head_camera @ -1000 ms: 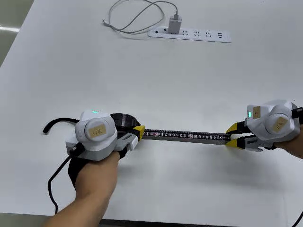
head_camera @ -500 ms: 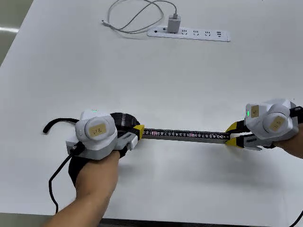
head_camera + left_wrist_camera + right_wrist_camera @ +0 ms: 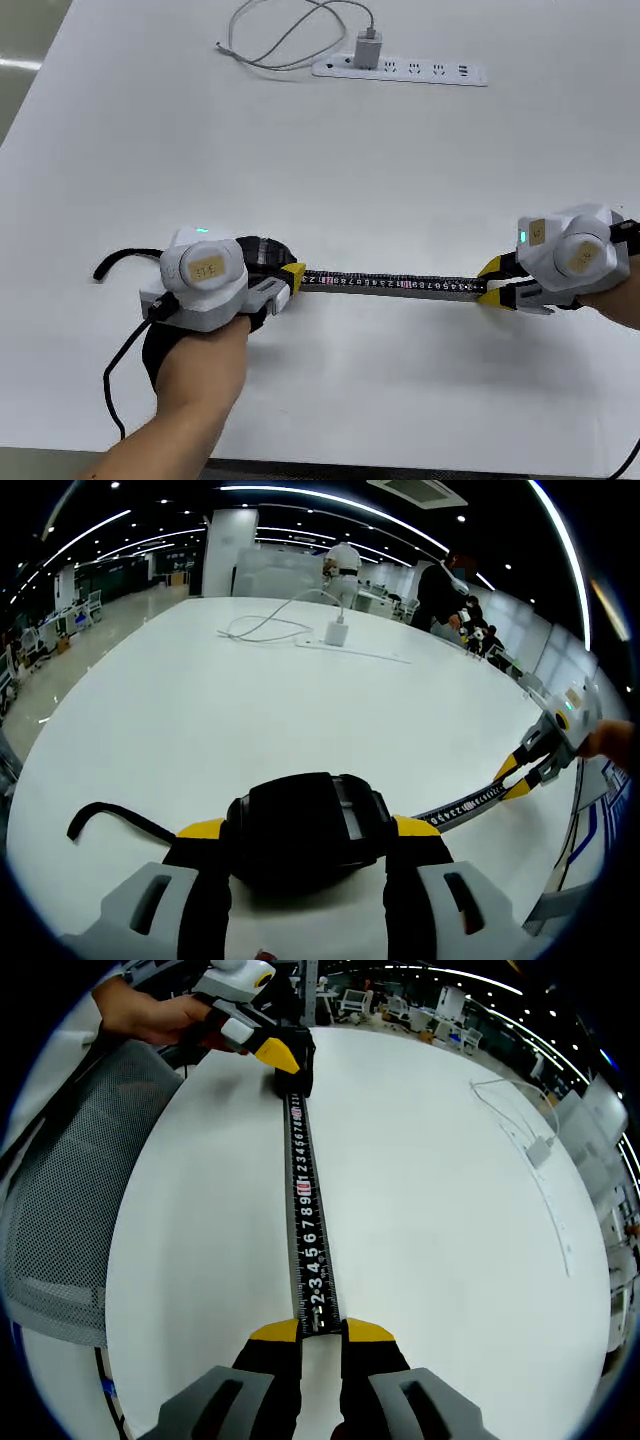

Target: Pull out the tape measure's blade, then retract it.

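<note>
Hardly any change is seen from a second ago: the blade is kept drawn out to the same length. Its tip is pinched in the narrowed jaws of the right gripper at 3 o'clock. The tape measure is clamped by the left gripper at 9 o'clock. Both hands are held low over the table.

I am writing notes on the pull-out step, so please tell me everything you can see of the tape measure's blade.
The blade is a narrow dark strip with pale printed numbers and one red mark. It is pulled out straight and runs low along the white table, from the black case clamped in the left gripper to the right gripper, whose yellow-tipped jaws are shut on its end.
</note>
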A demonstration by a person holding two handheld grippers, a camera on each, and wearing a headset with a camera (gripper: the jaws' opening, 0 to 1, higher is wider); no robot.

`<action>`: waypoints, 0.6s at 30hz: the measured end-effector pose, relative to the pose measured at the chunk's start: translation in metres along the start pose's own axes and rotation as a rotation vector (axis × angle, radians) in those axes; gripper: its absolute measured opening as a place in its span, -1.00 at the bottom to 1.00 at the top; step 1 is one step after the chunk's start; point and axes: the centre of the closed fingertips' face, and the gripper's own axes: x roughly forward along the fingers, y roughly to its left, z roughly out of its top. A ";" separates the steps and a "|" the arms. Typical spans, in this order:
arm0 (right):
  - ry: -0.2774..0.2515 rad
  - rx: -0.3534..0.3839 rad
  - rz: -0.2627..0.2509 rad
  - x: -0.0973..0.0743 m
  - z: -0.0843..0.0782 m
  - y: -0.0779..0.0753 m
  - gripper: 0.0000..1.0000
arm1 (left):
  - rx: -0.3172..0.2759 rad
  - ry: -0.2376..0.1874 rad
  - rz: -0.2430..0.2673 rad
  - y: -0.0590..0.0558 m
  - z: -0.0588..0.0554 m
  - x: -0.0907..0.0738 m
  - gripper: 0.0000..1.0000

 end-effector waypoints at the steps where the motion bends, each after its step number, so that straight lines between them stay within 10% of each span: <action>1: 0.000 -0.001 0.000 0.000 0.000 0.000 -0.80 | -0.001 0.001 0.000 0.000 0.000 0.000 0.15; 18: -0.014 0.002 0.005 0.001 0.009 0.001 -0.81 | -0.013 0.002 -0.011 0.000 -0.001 0.001 0.15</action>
